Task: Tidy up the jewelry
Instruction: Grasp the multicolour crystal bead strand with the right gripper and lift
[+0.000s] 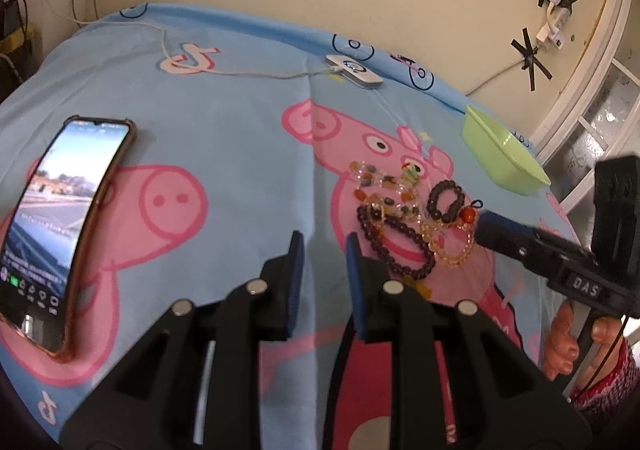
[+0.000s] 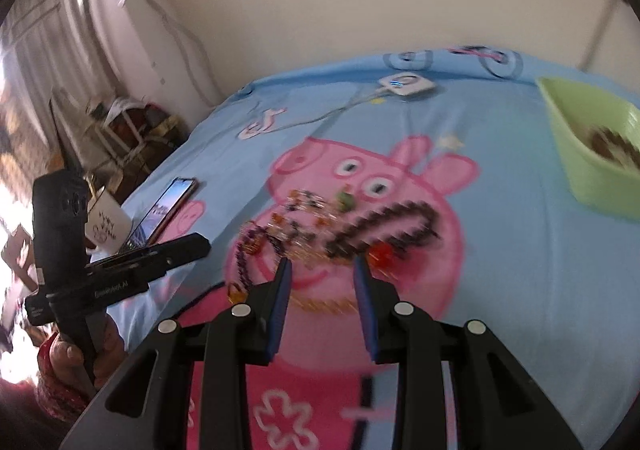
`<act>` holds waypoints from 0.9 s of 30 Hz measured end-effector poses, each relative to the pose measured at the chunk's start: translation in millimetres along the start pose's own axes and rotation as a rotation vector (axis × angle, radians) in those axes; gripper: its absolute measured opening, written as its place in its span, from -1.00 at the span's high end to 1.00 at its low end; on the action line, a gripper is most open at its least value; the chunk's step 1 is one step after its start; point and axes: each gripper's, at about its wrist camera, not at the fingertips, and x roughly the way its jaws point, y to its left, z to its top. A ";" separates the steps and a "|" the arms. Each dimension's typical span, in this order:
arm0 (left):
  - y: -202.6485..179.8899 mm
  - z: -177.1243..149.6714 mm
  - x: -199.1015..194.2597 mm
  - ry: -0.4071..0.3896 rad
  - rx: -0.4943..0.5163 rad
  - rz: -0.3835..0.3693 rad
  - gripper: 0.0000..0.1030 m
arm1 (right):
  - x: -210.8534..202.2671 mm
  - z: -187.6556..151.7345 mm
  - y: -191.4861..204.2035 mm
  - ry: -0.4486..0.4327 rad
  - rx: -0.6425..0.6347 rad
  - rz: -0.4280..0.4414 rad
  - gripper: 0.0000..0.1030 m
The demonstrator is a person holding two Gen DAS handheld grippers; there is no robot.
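Jewelry, a loose heap of beaded bracelets, lay on the pig-printed blue bedsheet in the left wrist view, just ahead and to the right of the left gripper, whose jaws stood released and held nothing. At least four strands could be told apart: one long dark bead strand, one small dark bracelet, one amber bracelet and one multicoloured strand; they overlapped, so the exact count could not be fixed. One orange bead charm sat beside the tip of the right gripper, which entered from the right; its jaws could not be judged from this side. One green bin stood apart from the heap near the wall, and one phone lay well to the left. In the right wrist view, blurred by motion, the right gripper showed parted, unloaded jaws just short of the heap, and the green bin appeared to hold one dark item already, though the blur left this uncertain. The strands would probably handle as light, limp and prone to tangling; a pinch across a single exposed loop at the heap's edge would likely lift one piece alone.
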 end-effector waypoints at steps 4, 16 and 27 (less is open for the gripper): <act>-0.4 -1.9 -1.9 -0.007 -0.001 -0.002 0.61 | 25.2 19.1 18.0 0.036 -0.084 0.000 0.86; 6.4 0.3 -0.9 0.002 -0.030 -0.044 0.61 | 100.6 58.9 31.1 0.207 -0.308 -0.055 1.00; -7.3 6.8 -6.7 -0.036 0.015 -0.050 0.61 | 27.8 71.6 -2.6 0.077 -0.025 0.153 1.00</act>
